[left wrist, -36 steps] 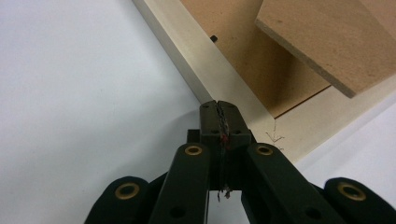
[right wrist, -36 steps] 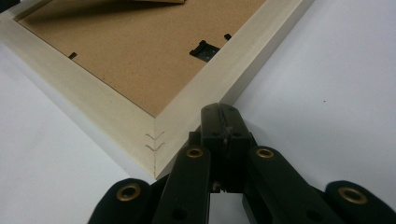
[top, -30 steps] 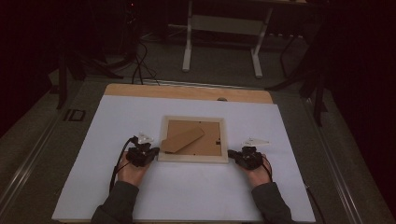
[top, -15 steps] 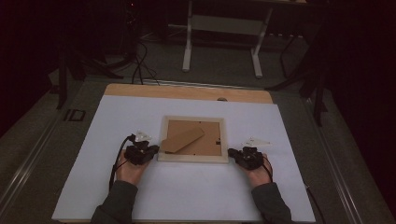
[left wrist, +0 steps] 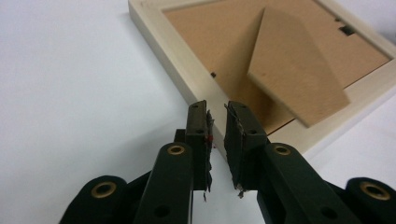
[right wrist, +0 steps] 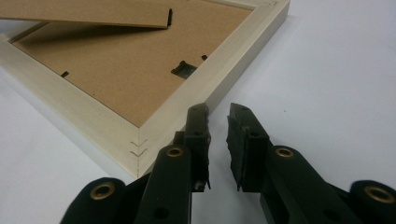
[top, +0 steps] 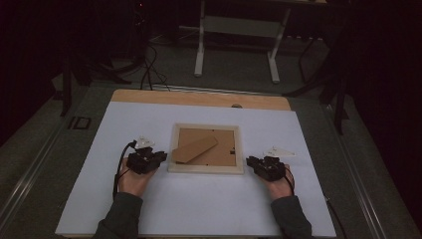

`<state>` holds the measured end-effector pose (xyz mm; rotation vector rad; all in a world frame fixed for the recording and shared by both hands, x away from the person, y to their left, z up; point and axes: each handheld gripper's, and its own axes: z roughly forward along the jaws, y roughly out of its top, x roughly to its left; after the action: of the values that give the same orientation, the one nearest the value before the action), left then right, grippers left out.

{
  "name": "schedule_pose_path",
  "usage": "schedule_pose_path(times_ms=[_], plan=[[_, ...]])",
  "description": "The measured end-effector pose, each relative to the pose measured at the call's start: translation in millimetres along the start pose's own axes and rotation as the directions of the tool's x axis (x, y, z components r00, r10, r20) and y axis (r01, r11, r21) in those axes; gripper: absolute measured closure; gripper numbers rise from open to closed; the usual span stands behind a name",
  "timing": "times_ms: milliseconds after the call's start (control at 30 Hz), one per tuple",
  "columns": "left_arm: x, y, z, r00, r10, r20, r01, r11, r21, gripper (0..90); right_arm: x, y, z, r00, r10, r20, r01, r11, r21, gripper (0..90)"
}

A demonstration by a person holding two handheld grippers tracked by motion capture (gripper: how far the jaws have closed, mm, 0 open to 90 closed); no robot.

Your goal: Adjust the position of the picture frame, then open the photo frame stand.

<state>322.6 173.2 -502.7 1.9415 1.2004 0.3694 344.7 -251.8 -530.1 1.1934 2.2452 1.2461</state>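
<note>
A pale wooden picture frame [top: 206, 170] lies face down in the middle of the white sheet, brown backing up, with its cardboard easel stand [top: 194, 148] lifted a little. My left gripper [top: 160, 157] rests on the sheet at the frame's left edge; in the left gripper view the frame rail [left wrist: 177, 65] and stand [left wrist: 294, 65] lie just past its tips [left wrist: 217, 112]. My right gripper [top: 250, 162] sits by the frame's near right corner [right wrist: 140, 144], its tips [right wrist: 218, 112] beside the rail. Both pairs of jaws stand almost together with nothing between them.
The white sheet [top: 199, 214] covers the table, with a bare wooden strip [top: 199, 98] along the far edge. A small hanger slot [right wrist: 183, 69] is set in the backing. White table legs [top: 200, 50] stand on the dark floor beyond.
</note>
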Motion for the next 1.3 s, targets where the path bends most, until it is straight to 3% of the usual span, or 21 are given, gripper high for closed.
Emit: schedule_pose_path(times_ms=[300,1067,1300], plan=[[-4.8,11.7,-11.3,0.9998,0.016,0.011,-0.016,0.9992,-0.038,78.8,-0.4,-0.8,-2.0,1.0000,-0.001,0.002,0.001,1.000,-0.003,77.1],[-14.3,20.3,-16.2,0.9980,0.029,0.057,-0.024,0.9971,-0.072,68.9,1.0,-1.2,-1.9,0.9999,-0.006,0.011,0.006,1.000,-0.009,72.7],[-18.6,27.8,-14.7,0.9971,0.034,0.068,-0.029,0.9969,-0.073,65.7,4.5,-1.5,0.0,0.9995,-0.029,0.015,0.029,1.000,0.001,71.3]])
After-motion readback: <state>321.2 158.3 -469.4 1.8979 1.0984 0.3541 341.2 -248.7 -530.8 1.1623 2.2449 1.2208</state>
